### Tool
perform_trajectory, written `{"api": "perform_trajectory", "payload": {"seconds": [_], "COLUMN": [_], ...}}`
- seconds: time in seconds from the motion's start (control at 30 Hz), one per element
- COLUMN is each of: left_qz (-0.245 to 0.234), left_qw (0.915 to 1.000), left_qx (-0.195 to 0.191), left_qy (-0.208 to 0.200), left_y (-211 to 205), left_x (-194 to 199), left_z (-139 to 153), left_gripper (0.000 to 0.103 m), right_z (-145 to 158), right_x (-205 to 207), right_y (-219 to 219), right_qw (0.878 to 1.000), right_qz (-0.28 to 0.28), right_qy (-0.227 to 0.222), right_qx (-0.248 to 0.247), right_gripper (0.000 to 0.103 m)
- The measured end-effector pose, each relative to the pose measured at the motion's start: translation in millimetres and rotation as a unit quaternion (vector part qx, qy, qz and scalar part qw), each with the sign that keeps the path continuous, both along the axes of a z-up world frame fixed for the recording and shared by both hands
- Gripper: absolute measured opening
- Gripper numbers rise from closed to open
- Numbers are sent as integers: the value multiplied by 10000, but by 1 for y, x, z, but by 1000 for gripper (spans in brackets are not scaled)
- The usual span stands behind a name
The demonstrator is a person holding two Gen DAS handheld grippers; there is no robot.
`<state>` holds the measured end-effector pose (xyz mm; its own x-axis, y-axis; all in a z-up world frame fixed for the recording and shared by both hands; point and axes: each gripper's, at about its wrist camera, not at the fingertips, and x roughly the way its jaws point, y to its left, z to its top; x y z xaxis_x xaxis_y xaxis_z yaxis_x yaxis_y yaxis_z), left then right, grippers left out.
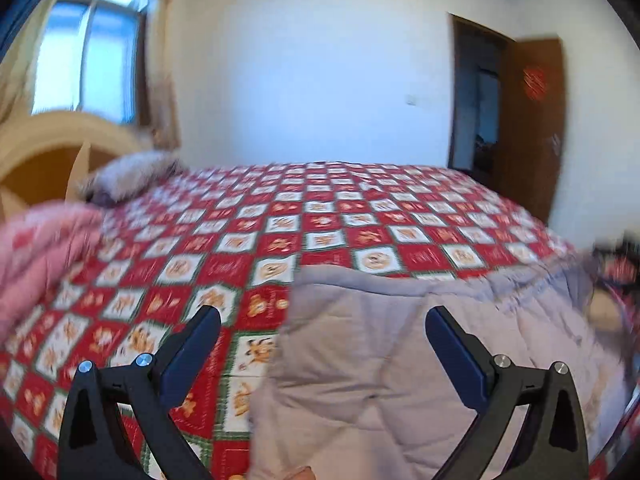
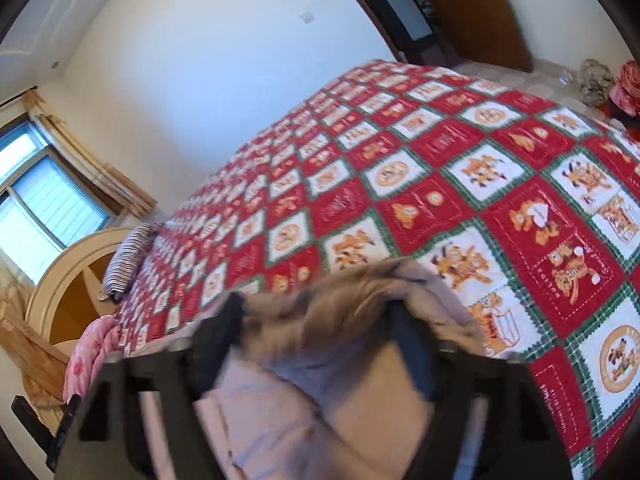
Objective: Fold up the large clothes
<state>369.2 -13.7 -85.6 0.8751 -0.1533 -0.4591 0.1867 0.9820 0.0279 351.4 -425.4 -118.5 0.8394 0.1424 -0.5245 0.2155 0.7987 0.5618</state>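
Left gripper [image 1: 322, 344]: jaws wide apart, nothing pinched. Blue pads face each other over the coat's left edge; left finger above the bedspread, right finger above the coat.
Right gripper [image 2: 316, 340]: blurred. Fingers stand apart with the coat's fur trim bunched between them; pads do not look pressed on it.
Coat [image 1: 380, 360]: pale grey-lilac quilted, lying on the near part of the bed, spread flat in the left view. Its far edge runs straight across the bedspread.
Fur trim [image 2: 320, 300]: tan, at the coat's far end in the right view, smeared by motion.
Hand [image 1: 606, 308]: a blurred bit of hand shows at the coat's right edge in the left view, with a dark shape above it; cannot tell more.
Bedspread [image 2: 440, 140]: red and white squares with green borders and orange cartoon figures, covers the whole bed, smooth beyond the coat.
Pink quilt [image 1: 40, 256]: bundled at the left side of the bed, near the headboard.
Pillow [image 2: 128, 260]: striped, at the head of the bed, beside the pink quilt.
Headboard [image 1: 60, 140]: cream, arched, behind the pillow.
Window [image 1: 92, 52]: bright, above the headboard, curtain alongside.
Wall [image 1: 312, 80]: white, beyond the bed.
Door [image 1: 532, 120]: brown wood, open, at the far right.
Bags [image 2: 608, 80]: heap on the floor past the bed's foot.
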Motion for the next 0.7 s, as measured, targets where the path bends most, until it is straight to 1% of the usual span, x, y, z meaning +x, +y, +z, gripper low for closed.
{"api": "perform_trajectory", "payload": {"seconds": [0.03,0.07,0.13,0.2,0.27,0.3,0.33,0.37,0.4,0.47,0.53,0.57,0.6,0.67,0.7], "left_qz": [-26,-23,12,250,487,618,799,954,1089,1278,1408,1439,1431,1362,1328], "left_qw": [9998,9991,9981,9952,9931,9922,9911,9899,9882,9857,9835,9821,9813,9791,9782], "left_qx": [214,416,611,939,1066,1072,1041,948,874,661,400,264,164,-193,-345], "left_qy": [-34,-53,6,-69,59,126,244,450,626,876,1067,1183,1274,1497,1557], "left_y": [-12,-23,-34,-45,-46,-46,-42,-36,-32,-22,-11,-5,-2,8,12], "left_x": [-1,-1,4,11,25,30,39,50,59,73,84,90,93,100,100], "left_z": [-4,-10,-20,-31,-43,-47,-53,-60,-65,-74,-83,-89,-93,-106,-111], "left_gripper": [102,102,102,102,102,102,102,102,102,102,102,102,102,102,102], "right_z": [6,10,22,33,37,35,28,20,9,-12,-31,-36,-41,-46,-49], "right_x": [-6,-9,-19,-30,-34,-34,-30,-25,-19,-8,11,17,25,35,42], "right_y": [3,7,16,32,61,80,107,123,144,168,180,179,175,160,149], "right_qw": [9999,9997,9988,9965,9927,9891,9827,9770,9678,9522,9380,9350,9352,9442,9512], "right_qz": [-50,-93,-197,-361,-192,-8,307,542,802,985,1054,1015,968,833,727], "right_qy": [-94,-127,-187,-270,-309,-281,-180,-94,-10,128,286,323,400,480,574], "right_qx": [-67,-171,-398,-699,-1149,-1444,-1816,-2061,-2388,-2890,-3289,-3382,-3384,-3151,-2944], "right_gripper": [94,94,94,94,95,95,95,95,95,95,93,93,93,93,93]}}
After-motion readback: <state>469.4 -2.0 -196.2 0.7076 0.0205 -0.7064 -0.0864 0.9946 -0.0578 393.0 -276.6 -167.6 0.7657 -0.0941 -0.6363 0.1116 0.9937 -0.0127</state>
